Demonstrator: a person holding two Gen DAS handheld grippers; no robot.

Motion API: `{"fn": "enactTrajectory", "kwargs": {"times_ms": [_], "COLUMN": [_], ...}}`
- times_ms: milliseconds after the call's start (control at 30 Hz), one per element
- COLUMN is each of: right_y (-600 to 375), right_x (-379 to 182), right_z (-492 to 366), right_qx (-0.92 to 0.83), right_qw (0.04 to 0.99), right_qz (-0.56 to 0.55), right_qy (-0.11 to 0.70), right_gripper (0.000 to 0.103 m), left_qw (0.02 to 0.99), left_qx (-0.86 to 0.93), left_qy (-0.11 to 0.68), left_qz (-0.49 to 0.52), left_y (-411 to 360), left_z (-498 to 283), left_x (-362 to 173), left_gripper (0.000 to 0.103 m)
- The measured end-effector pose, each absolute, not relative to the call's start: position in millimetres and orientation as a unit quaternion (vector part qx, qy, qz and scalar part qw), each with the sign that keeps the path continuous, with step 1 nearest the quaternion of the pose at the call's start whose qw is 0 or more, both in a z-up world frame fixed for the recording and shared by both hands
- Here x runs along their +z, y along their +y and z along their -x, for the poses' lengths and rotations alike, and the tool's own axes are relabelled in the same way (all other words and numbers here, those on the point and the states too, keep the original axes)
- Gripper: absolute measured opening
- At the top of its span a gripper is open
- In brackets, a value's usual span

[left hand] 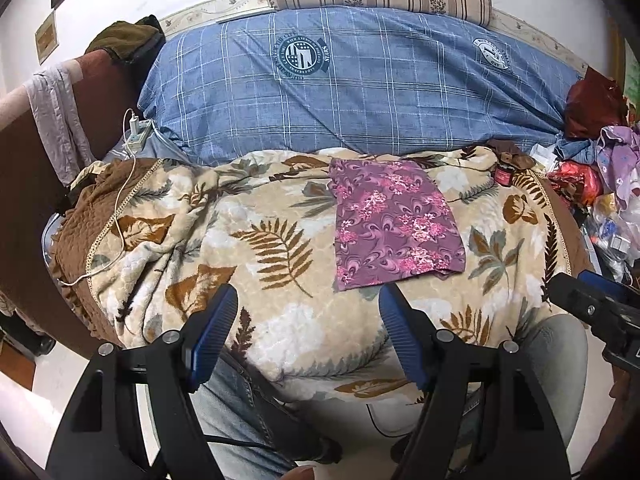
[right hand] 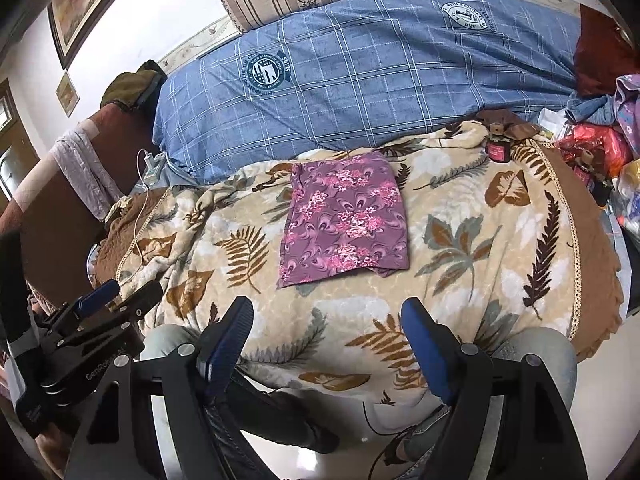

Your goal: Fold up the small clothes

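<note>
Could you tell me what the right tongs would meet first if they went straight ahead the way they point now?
Probably the leaf-print blanket just ahead of the open right tongs, then the near edge of the folded purple floral cloth; depth is uncertain through the fisheye.

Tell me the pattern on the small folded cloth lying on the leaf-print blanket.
The folded cloth is purple with pink floral sprays and swirls; the right wrist view shows it best.

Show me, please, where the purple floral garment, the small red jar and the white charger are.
purple floral garment [right hand: 344, 216]: right wrist view, cloth centre.
small red jar [right hand: 498, 151]: right wrist view, jar body.
white charger [left hand: 133, 123]: left wrist view, plug body.
</note>
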State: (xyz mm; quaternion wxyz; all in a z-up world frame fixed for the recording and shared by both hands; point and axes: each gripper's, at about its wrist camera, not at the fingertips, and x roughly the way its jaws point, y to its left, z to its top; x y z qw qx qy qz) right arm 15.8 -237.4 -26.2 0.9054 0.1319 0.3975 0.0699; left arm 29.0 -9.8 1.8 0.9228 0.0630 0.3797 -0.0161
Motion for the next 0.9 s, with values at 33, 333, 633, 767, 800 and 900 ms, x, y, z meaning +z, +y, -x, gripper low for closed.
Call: {"fn": "enactTrajectory", "kwargs": {"times_ms": [33,333,633,767,800,900], "right_y": [-237,-238,-238,-235,-234,-234], "right_x": [-26,-33,-39,-38,-37,-36], "right_z": [-16,-23,-29,-32,-32,-33], "right_qx": [0.07,0.075,0.074,0.072,0.071,0.07], "right_qw": [0.906,0.901,0.896,0.896,0.898,0.899], "right_qz": [-0.13,-0.133,-0.135,-0.126,-0.124,-0.122], "right_qy": [0.397,0.407,0.416,0.419,0.417,0.414], "right_gripper": [0.078,0.078,0.078,0.078,0.078,0.078], "left_qw": [0.922,0.919,0.918,0.916,0.916,0.916], "left_qx": [-0.016,-0.015,-0.017,-0.017,-0.018,-0.022], "left_qy": [0.381,0.386,0.389,0.393,0.394,0.394], "left_qz": [-0.061,-0.074,-0.079,-0.075,-0.075,-0.078], "left_y": [-9,-10,-12,-11,-11,-13], "left_z": [-30,-40,-47,-49,-49,-51], "left_x": [1,-4,-9,-13,-14,-15], "left_gripper": [0.073,0.073,0.073,0.073,0.073,0.073]}}
